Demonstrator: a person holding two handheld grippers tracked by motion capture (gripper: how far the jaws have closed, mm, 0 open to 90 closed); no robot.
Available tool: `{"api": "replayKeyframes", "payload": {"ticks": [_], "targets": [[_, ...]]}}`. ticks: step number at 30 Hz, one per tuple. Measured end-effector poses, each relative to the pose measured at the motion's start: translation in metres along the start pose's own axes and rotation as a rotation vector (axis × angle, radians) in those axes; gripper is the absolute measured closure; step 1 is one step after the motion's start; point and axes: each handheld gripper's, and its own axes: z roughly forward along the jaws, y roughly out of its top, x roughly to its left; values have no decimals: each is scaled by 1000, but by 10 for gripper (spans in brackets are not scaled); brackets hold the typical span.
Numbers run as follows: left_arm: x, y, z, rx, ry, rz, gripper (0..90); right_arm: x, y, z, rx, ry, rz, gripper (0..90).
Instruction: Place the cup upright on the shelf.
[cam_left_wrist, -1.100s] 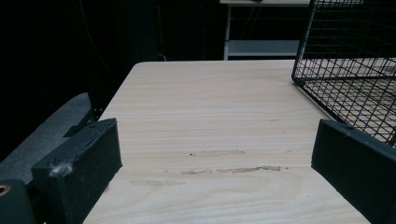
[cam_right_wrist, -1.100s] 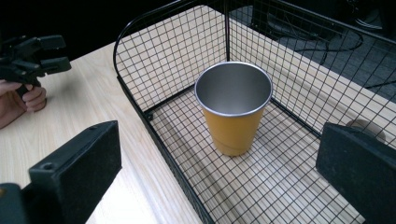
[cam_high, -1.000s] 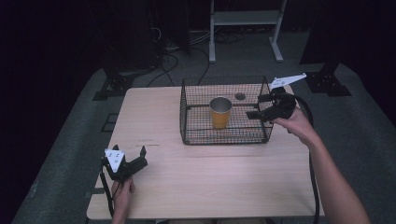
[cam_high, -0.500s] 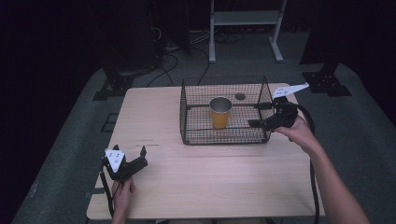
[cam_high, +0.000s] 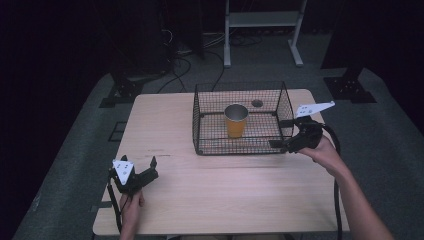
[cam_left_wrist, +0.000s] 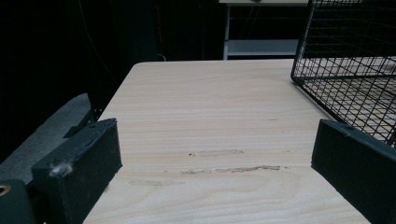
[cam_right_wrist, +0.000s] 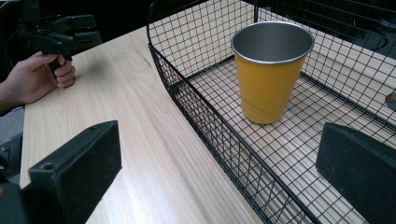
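Observation:
A black wire basket (cam_high: 205, 125) stands on the wooden table (cam_high: 165, 125), with an orange cup (cam_high: 236, 121) with a metal inside upright in it. My right gripper (cam_high: 281, 133) is open at the basket's near right corner. In the right gripper view the cup (cam_right_wrist: 271, 70) stands ahead, and my right gripper (cam_right_wrist: 215, 158) straddles the basket's wall (cam_right_wrist: 196, 112), one jaw over the table and one inside the basket. My left gripper (cam_high: 139, 162) rests open near the table's front left, holding nothing. In the left gripper view my left gripper (cam_left_wrist: 210, 154) faces bare wood, with the basket's corner (cam_left_wrist: 350, 70) at the right.
A small dark round thing (cam_high: 257, 103) lies at the basket's far side. A white metal stand (cam_high: 262, 20) and cables are on the floor beyond the table. The other hand with its gripper (cam_right_wrist: 56, 32) sits at the table's edge in the right gripper view.
My right gripper has moved from the basket's right rim down and nearer to its front right corner. The left gripper, cup and basket have stayed in place.

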Motion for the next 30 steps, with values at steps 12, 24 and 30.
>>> {"api": "replayKeyframes", "payload": {"ticks": [12,24,30], "targets": [[0,0,0,1,-1,5,8,4,-25,-9,-10,3,23,0],[0,0,0,1,0,6,8,10,-49,-10,-3,7,39,0],[-1,0,0,0,0,6,8,12,-58,-9,5,9,46,0]]}}
